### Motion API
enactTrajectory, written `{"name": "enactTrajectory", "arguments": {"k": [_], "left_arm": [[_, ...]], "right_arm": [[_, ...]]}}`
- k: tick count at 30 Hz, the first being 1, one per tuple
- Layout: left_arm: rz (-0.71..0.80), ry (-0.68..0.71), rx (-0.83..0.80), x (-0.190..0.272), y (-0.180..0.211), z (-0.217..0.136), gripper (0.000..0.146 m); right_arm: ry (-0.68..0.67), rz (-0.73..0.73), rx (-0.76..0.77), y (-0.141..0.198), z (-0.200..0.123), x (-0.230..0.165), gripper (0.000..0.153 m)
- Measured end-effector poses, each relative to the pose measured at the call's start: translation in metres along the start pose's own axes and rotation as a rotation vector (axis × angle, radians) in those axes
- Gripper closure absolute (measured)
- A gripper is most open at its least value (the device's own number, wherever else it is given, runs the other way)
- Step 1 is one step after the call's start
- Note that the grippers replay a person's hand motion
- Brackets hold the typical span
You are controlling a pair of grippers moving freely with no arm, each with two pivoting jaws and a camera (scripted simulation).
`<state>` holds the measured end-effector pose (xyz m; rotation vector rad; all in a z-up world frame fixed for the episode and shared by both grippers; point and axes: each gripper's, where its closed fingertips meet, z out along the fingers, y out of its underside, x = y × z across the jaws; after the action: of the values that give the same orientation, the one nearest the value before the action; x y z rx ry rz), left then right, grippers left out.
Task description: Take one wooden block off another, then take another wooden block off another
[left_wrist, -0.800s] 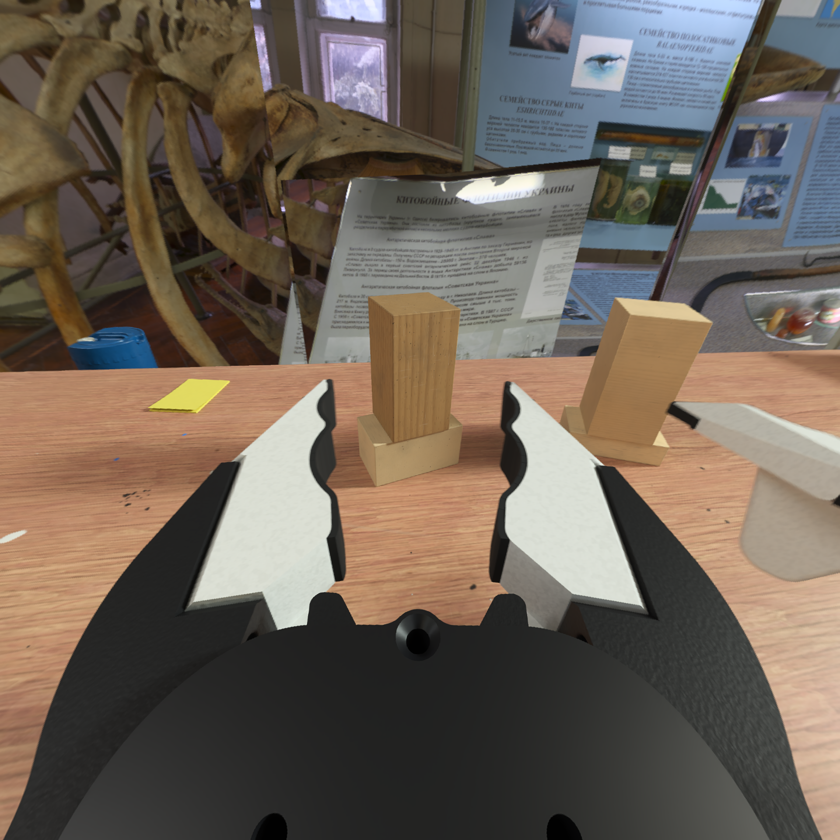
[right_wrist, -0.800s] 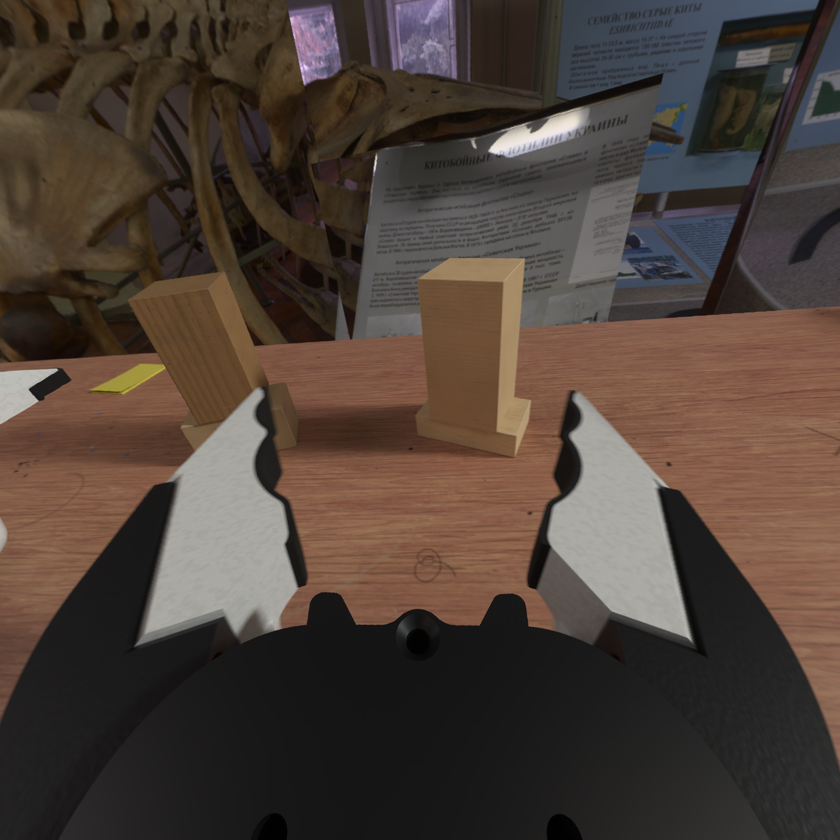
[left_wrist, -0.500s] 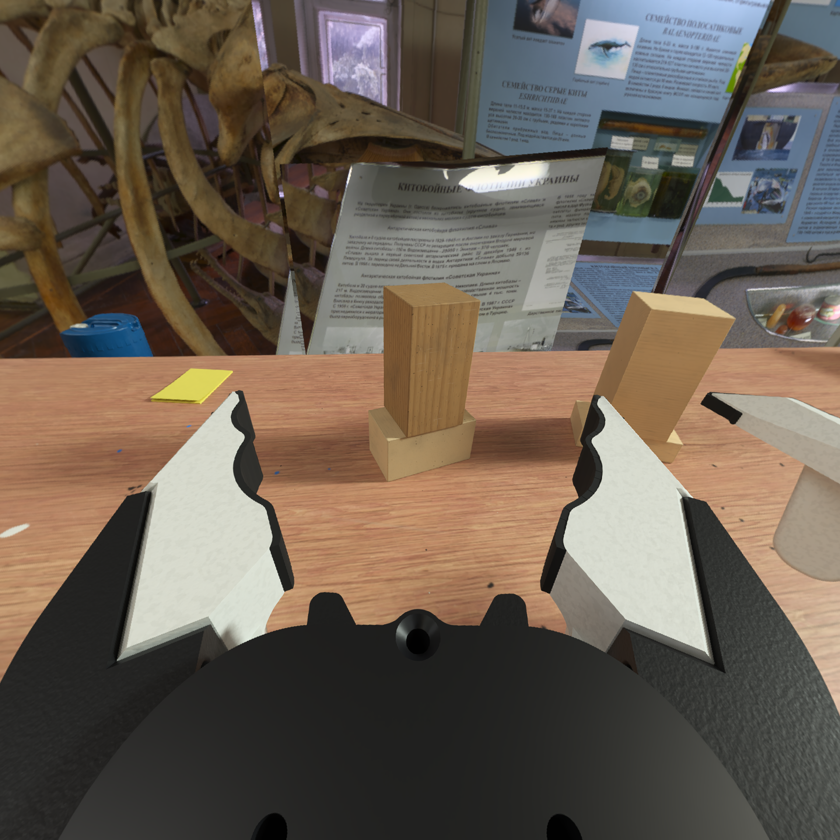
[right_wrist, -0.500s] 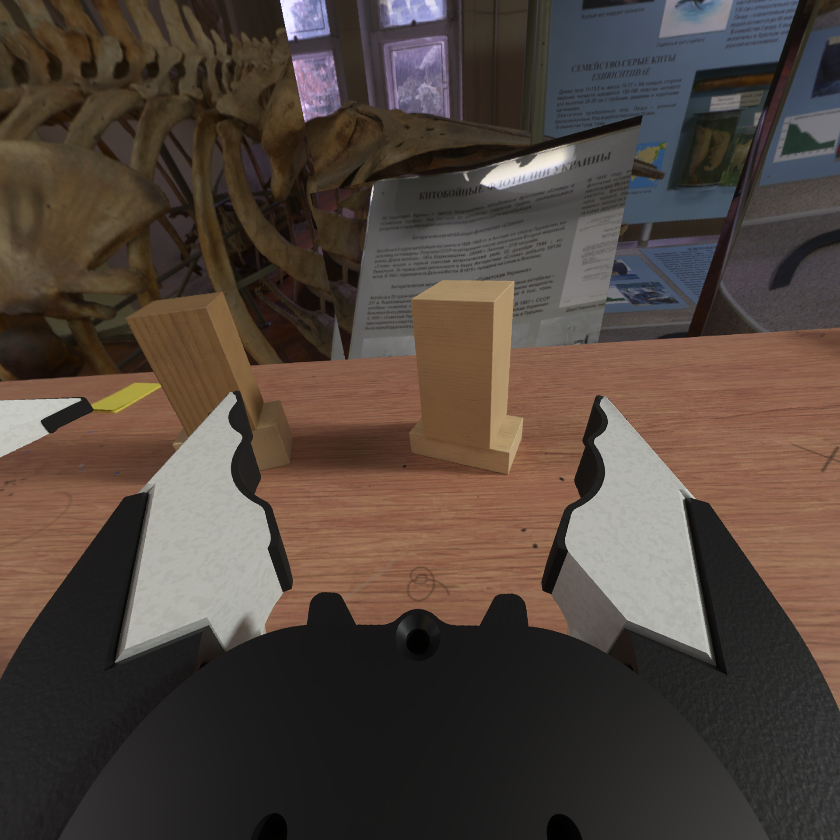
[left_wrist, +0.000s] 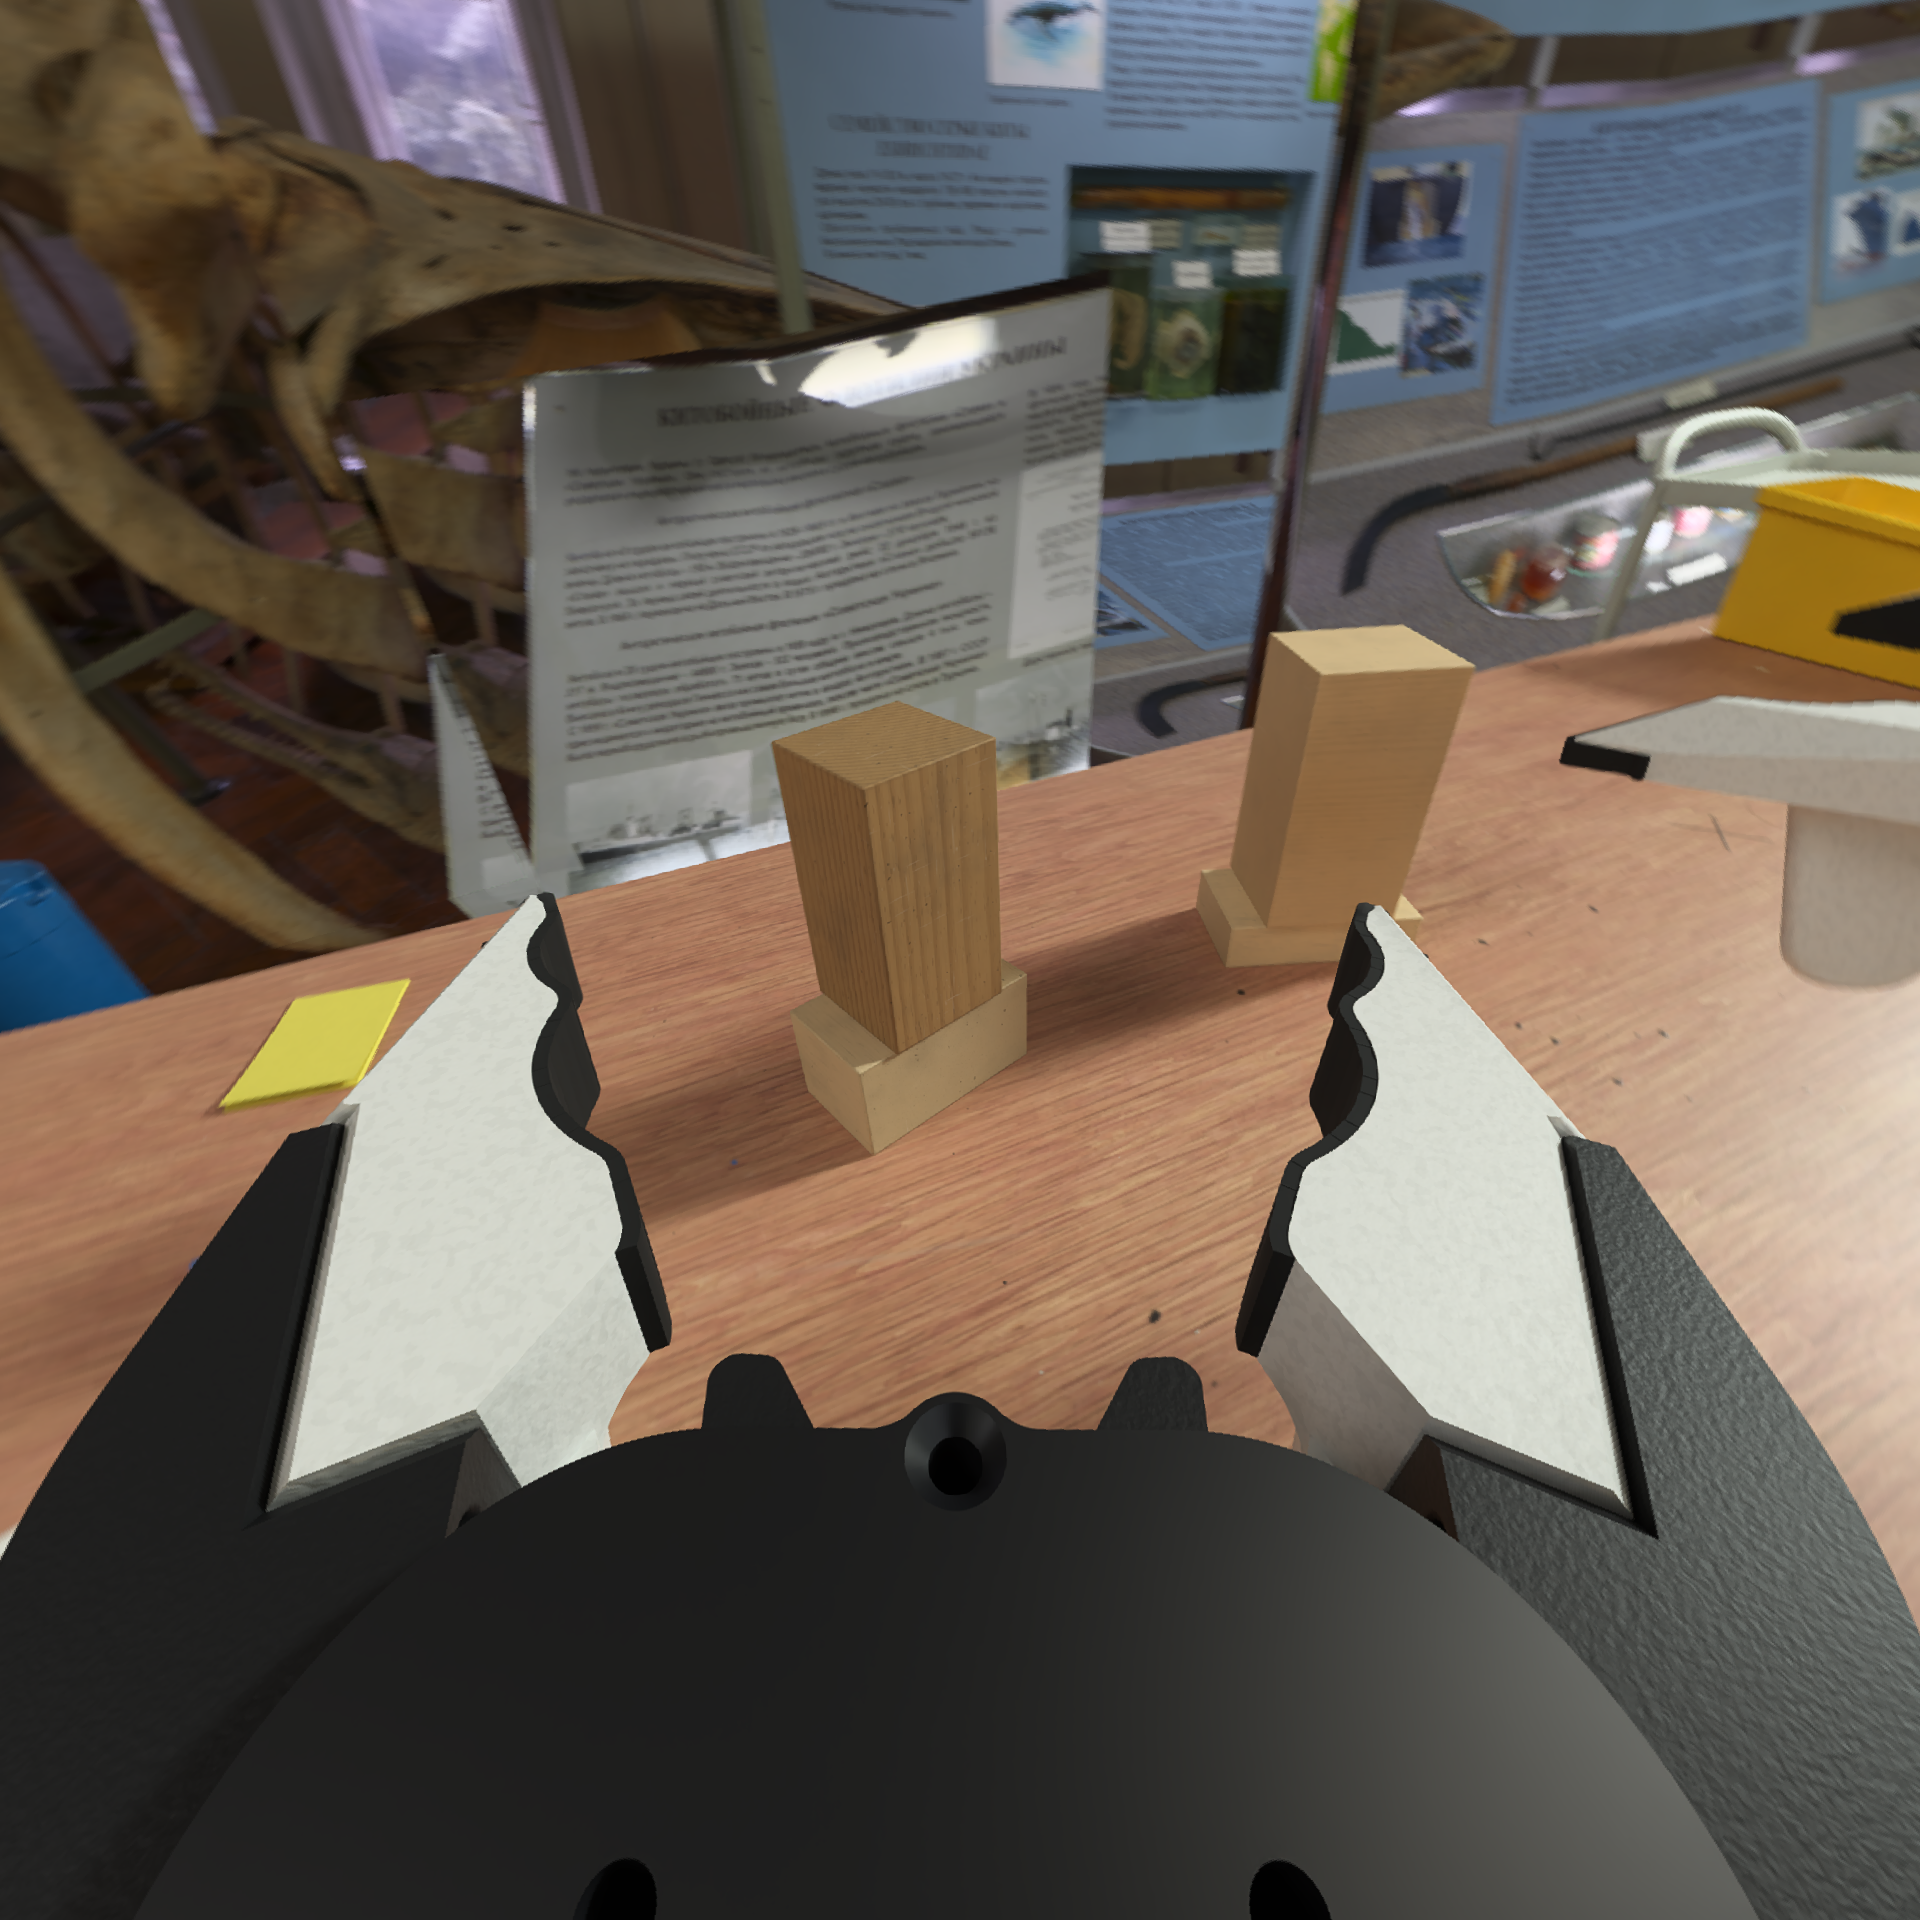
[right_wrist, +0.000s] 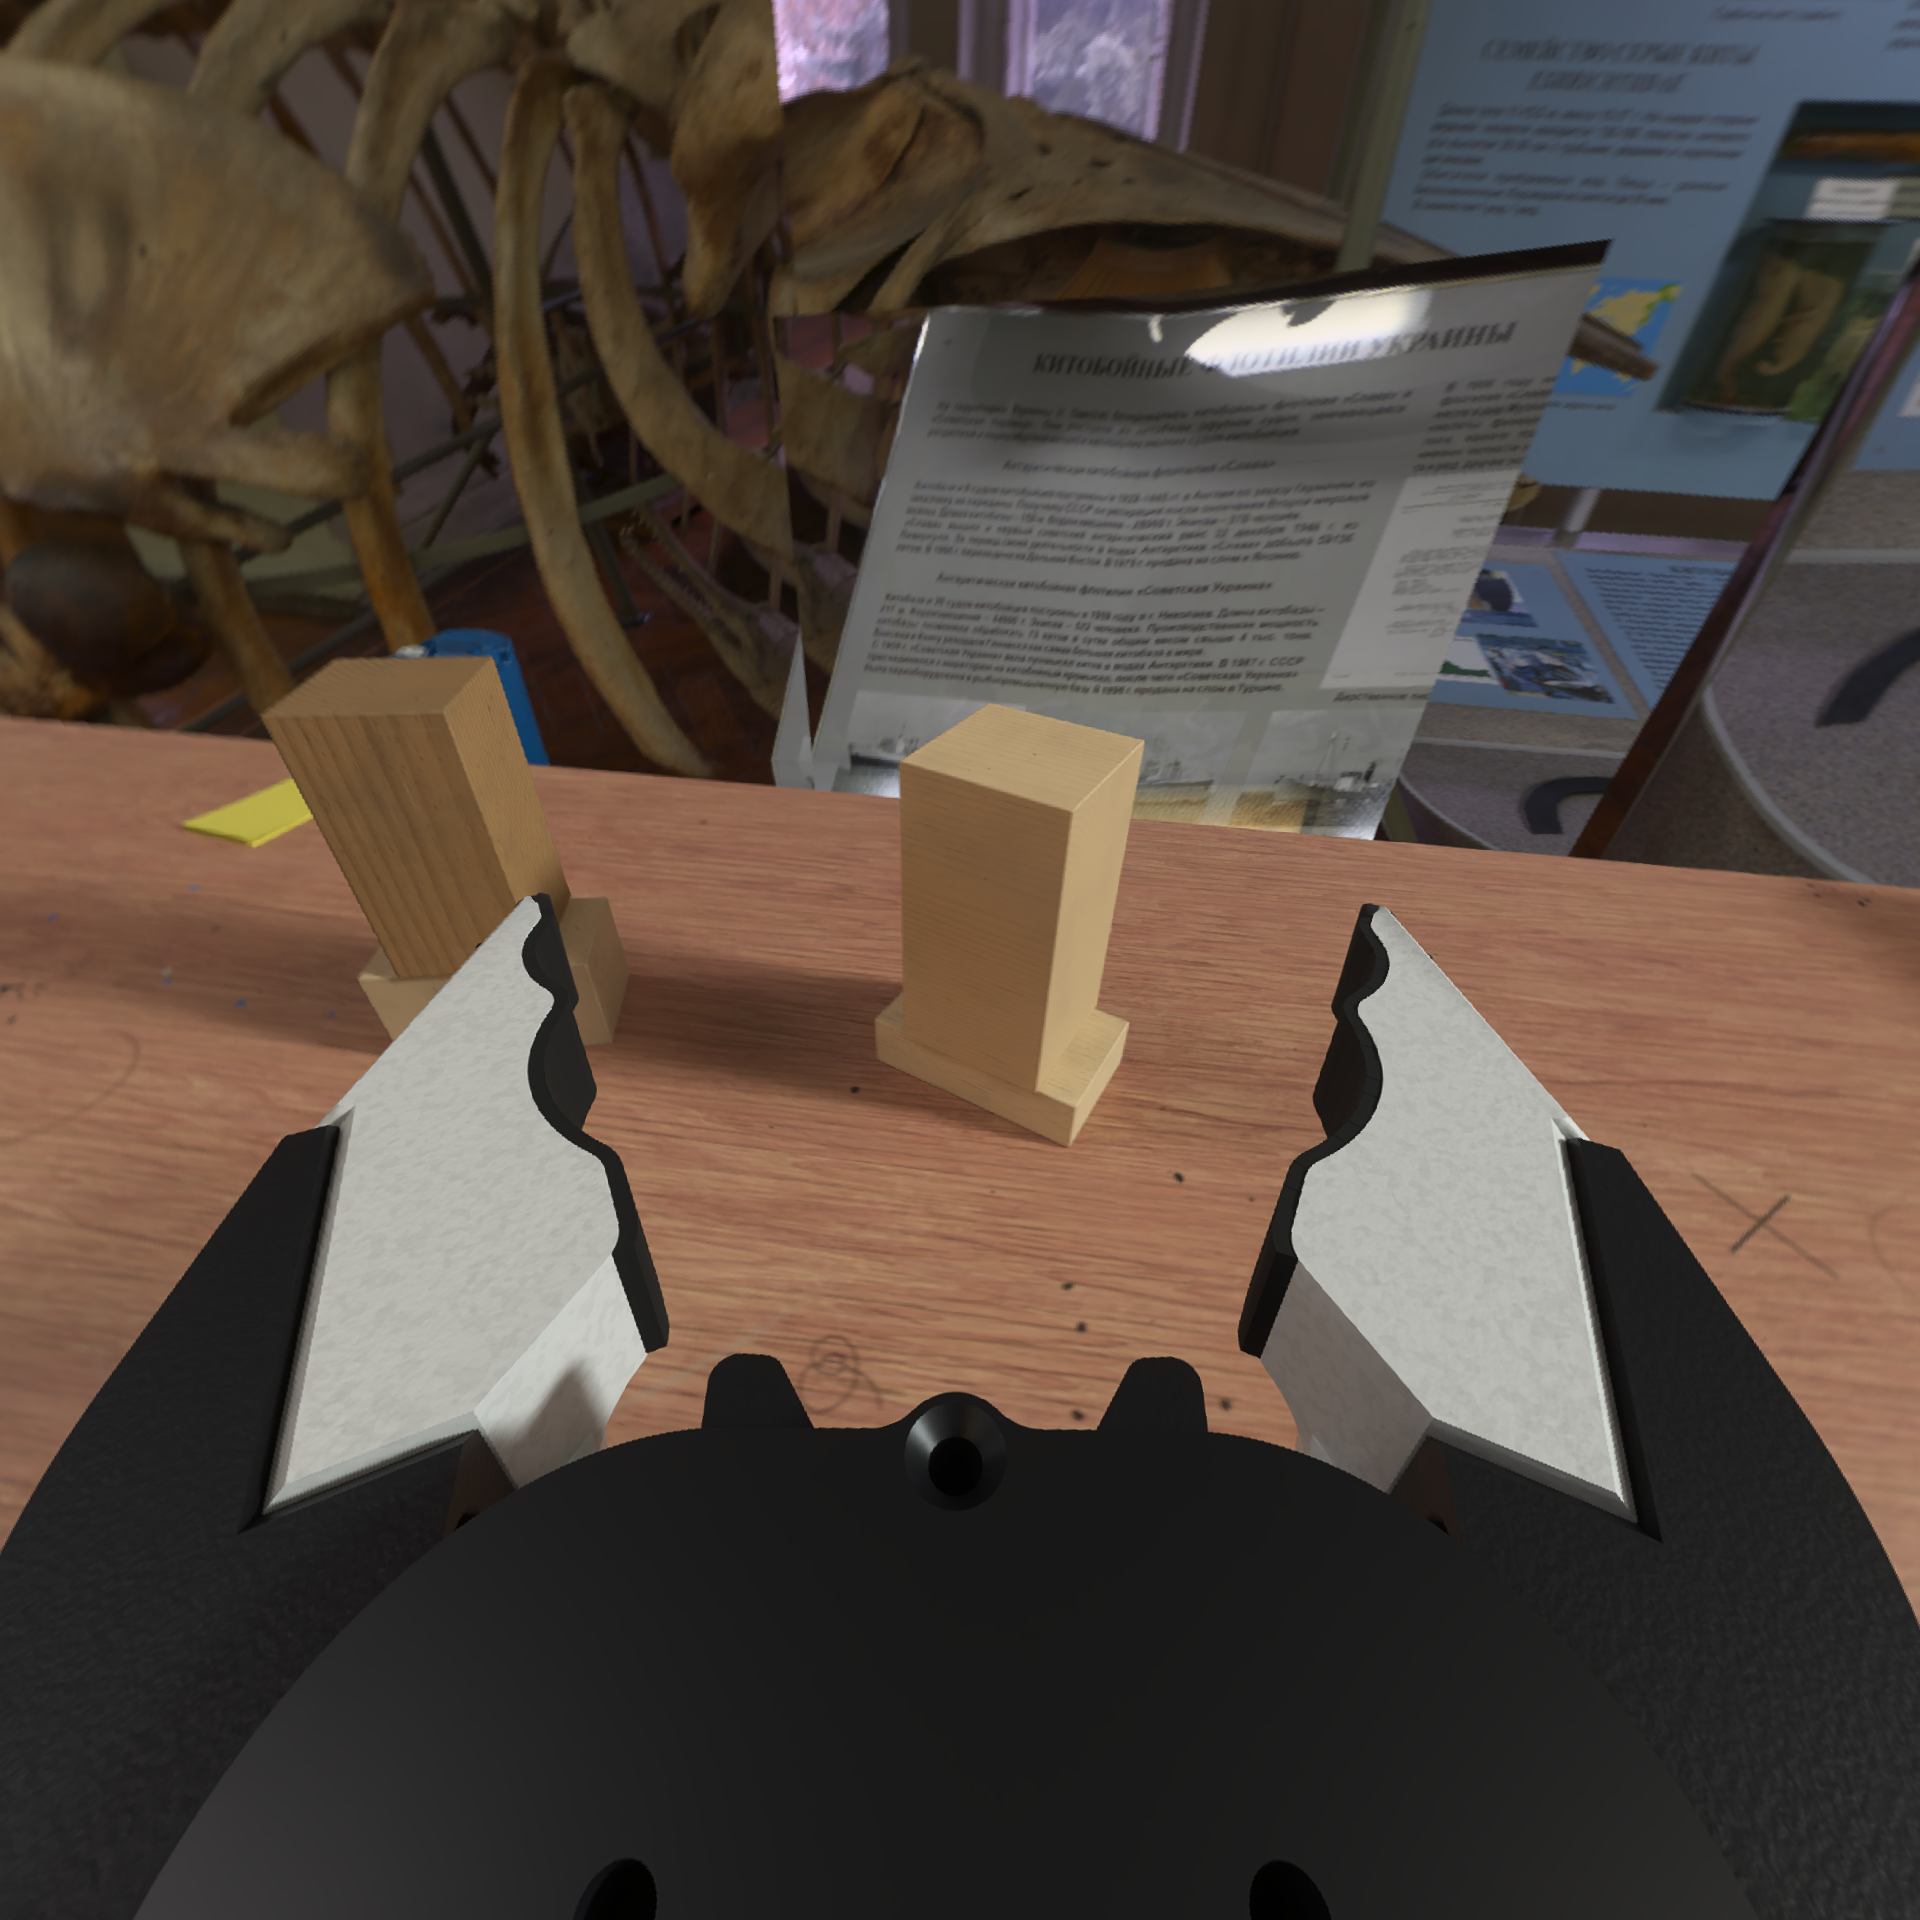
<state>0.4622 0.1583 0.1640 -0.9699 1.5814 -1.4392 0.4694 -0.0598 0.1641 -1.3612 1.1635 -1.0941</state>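
Both hand-held grippers are released, jaws spread wide and holding nothing. The left hand-held gripper [left_wrist: 951, 914] has the dark tall block [left_wrist: 894, 873], upright on its pale base block [left_wrist: 914, 1060], at 12 o'clock on the tabletop [left_wrist: 1039, 1247]. The right hand-held gripper [right_wrist: 954, 914] faces the light tall block [right_wrist: 1003, 894], upright on its flat base block [right_wrist: 1070, 1081], at 12 o'clock.

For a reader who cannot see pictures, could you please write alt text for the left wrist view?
The open left tool faces a tall brown block standing upright on a small pale block on a wooden table, touching neither. To the right a tall pale block stands on a flat base block; a yellow card lies to the left.
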Motion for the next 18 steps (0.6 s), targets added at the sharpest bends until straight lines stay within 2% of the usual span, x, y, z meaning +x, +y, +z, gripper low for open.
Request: {"name": "enactTrajectory", "arguments": {"k": [3,10,15,18], "left_arm": [[0.047,0.103,-0.023,-0.003,0.000,0.005,0.004],[0.083,0.442,-0.045,0.001,0.008,0.028,0.005],[0.138,0.537,-0.086,-0.015,0.016,0.060,0.006],[0.123,0.594,-0.066,-0.024,0.017,0.080,0.017]], "right_arm": [[-0.071,-0.045,-0.048,0.004,0.008,0.012,0.009],[-0.362,-0.084,-0.078,0.008,0.028,0.025,0.015],[-0.521,-0.231,-0.130,0.017,0.053,0.038,0.020],[-0.618,-0.287,-0.141,0.021,0.070,0.042,0.026]]}}
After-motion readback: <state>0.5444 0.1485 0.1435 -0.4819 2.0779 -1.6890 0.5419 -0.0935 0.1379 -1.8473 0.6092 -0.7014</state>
